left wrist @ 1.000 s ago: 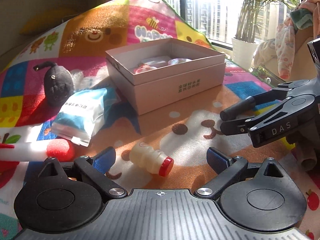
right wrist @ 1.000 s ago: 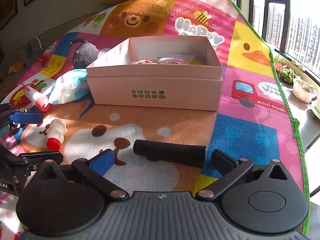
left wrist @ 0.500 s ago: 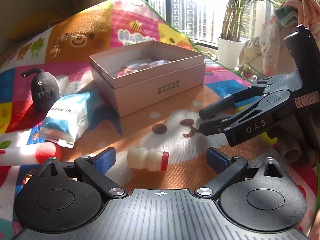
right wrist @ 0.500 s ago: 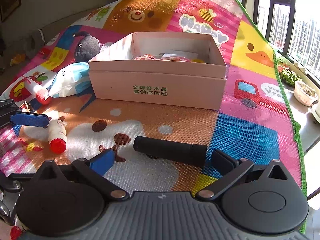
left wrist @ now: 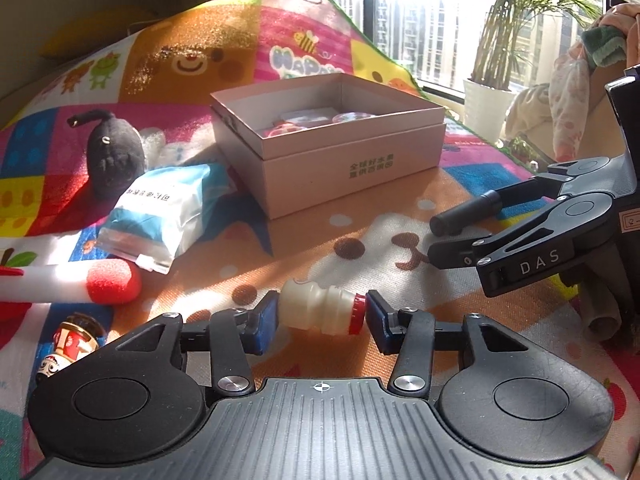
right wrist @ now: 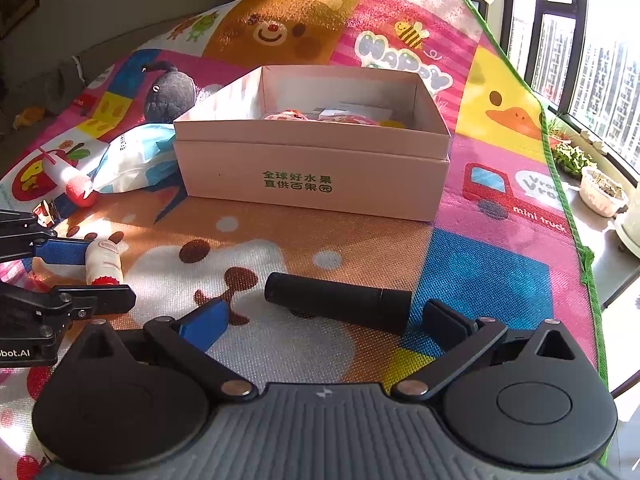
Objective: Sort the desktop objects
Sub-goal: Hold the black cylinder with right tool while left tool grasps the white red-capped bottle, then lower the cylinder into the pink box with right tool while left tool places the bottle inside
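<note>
From the left wrist, the left tongs (left wrist: 320, 316) are closing end to end on the small white bottle (left wrist: 320, 312) lying on the play mat (left wrist: 400, 216), pads at its base and red cap. From the right wrist, the right tongs (right wrist: 324, 322) stand spread around a black cylinder (right wrist: 338, 302), before the pink box (right wrist: 312, 178).

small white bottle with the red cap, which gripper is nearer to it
Left. The left gripper is closing around the bottle; the right gripper sits apart, around a black cylinder.
</note>
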A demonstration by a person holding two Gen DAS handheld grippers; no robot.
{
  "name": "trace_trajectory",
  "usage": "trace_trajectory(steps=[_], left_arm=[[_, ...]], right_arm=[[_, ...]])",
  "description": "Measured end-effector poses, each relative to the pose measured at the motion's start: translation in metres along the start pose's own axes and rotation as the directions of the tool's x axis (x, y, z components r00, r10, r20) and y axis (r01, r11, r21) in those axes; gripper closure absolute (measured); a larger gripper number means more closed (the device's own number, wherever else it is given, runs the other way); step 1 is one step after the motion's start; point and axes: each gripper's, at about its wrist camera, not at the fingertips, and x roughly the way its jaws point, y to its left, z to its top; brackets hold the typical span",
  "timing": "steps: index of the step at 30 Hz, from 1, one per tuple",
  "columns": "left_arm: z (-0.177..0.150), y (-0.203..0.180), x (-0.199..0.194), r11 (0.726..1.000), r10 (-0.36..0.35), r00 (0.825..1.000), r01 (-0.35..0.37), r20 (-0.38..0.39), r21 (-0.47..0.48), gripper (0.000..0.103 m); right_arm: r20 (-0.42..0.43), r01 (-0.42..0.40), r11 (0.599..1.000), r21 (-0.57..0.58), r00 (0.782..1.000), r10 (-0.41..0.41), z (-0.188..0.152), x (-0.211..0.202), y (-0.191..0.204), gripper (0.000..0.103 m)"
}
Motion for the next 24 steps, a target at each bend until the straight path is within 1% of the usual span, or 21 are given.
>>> trace_trajectory(steps=[3, 4, 5, 7, 9, 13, 15, 17, 20, 22, 24], left_arm=[[-0.001, -0.003, -0.007, 1.000, -0.003, 1.000, 0.003, 0.013, 0.000, 0.052], [-0.002, -0.004, -0.009, 1.000, -0.006, 1.000, 0.006, 0.015, -0.001, 0.052], [-0.003, -0.006, -0.011, 1.000, -0.009, 1.000, 0.009, 0.015, -0.001, 0.052], [-0.007, -0.010, -0.015, 1.000, -0.010, 1.000, 0.010, 0.014, 0.009, 0.052], [-0.009, -0.013, -0.020, 1.000, -0.006, 1.000, 0.006, 0.016, 0.019, 0.052], [-0.014, -0.016, -0.031, 1.000, -0.005, 1.000, 0.004, 0.023, 0.030, 0.052], [-0.015, -0.019, -0.037, 0.999, 0.003, 1.000, -0.004, 0.029, 0.045, 0.052], [-0.014, -0.021, -0.042, 0.998, 0.008, 0.999, -0.010, 0.038, 0.057, 0.052], [-0.006, -0.023, -0.050, 0.997, 0.017, 0.997, -0.022, 0.074, 0.073, 0.052], [0.004, -0.024, -0.055, 0.996, 0.026, 0.994, -0.036, 0.109, 0.087, 0.052], [0.017, -0.026, -0.056, 0.993, 0.038, 0.989, -0.053, 0.145, 0.104, 0.052]], right_arm=[[0.001, 0.012, 1.000, 0.000, 1.000, -0.012, 0.001, 0.001, 0.002, 0.000], [0.005, 0.016, 1.000, 0.002, 1.000, -0.016, 0.002, 0.002, 0.002, 0.002], [0.010, 0.020, 1.000, 0.006, 1.000, -0.020, 0.002, 0.002, 0.002, 0.006], [0.017, 0.018, 1.000, 0.013, 1.000, -0.018, 0.003, 0.001, 0.003, 0.021], [0.011, 0.018, 1.000, 0.009, 1.000, -0.019, 0.006, -0.001, 0.005, 0.027], [-0.034, -0.021, 1.000, 0.003, 0.999, 0.021, 0.007, -0.009, 0.004, 0.027], [-0.069, -0.051, 0.999, -0.016, 0.996, 0.050, 0.006, -0.019, 0.003, 0.027], [-0.085, -0.075, 0.997, -0.028, 0.994, 0.072, 0.006, -0.031, 0.001, 0.027], [-0.083, -0.102, 0.994, -0.036, 0.992, 0.099, 0.008, -0.053, -0.005, 0.027], [-0.068, -0.113, 0.993, -0.038, 0.992, 0.111, 0.011, -0.067, -0.008, 0.027], [-0.032, -0.127, 0.991, -0.046, 0.992, 0.126, 0.019, -0.085, -0.011, 0.027]])
